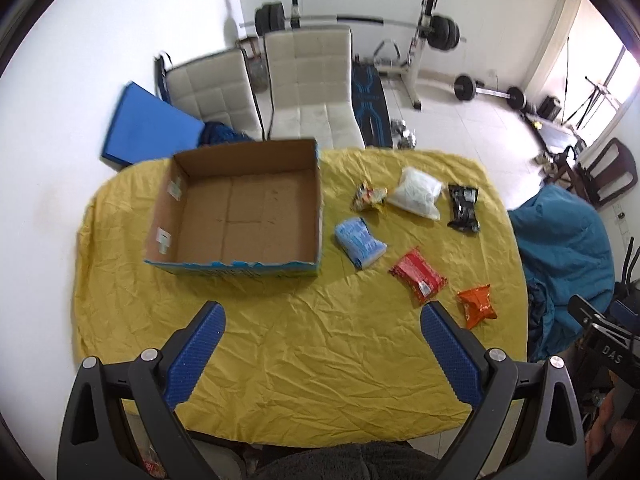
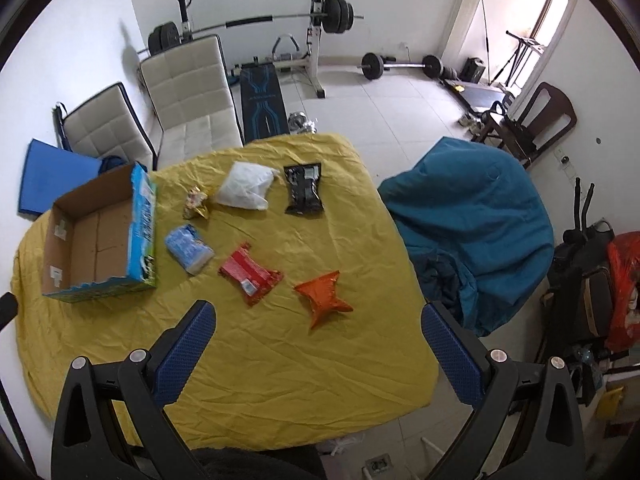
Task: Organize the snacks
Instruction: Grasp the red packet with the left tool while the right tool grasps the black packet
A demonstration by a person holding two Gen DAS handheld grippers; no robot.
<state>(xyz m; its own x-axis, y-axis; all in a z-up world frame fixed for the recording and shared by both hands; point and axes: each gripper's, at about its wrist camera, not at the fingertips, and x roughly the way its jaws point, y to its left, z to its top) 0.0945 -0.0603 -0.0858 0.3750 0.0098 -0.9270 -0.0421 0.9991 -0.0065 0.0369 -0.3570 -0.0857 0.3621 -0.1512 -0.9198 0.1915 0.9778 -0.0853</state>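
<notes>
An empty cardboard box [image 1: 240, 216] [image 2: 100, 236] with blue outer sides sits on the yellow-covered table [image 1: 300, 360] [image 2: 300, 360]. To its right lie several snack packs: a light blue one [image 1: 360, 242] [image 2: 189, 253], a red one [image 1: 418, 276] [image 2: 250, 274], an orange one [image 1: 477, 305] [image 2: 323, 298], a black one [image 1: 463, 207] [image 2: 303, 188], a white bag [image 1: 416, 193] [image 2: 244, 186] and a small gold one [image 1: 369, 197] [image 2: 196, 202]. My left gripper [image 1: 323, 314] hangs open above the table's near side. My right gripper [image 2: 316, 314] is open too, above the orange pack's near edge. Neither holds anything.
Two padded white chairs [image 1: 308, 84] [image 2: 188, 92] stand behind the table. A teal beanbag [image 2: 472, 236] [image 1: 560, 256] sits off the table's right edge. Weight bench and barbells [image 2: 316, 20] line the far wall. A blue mat [image 1: 148, 128] leans at the left.
</notes>
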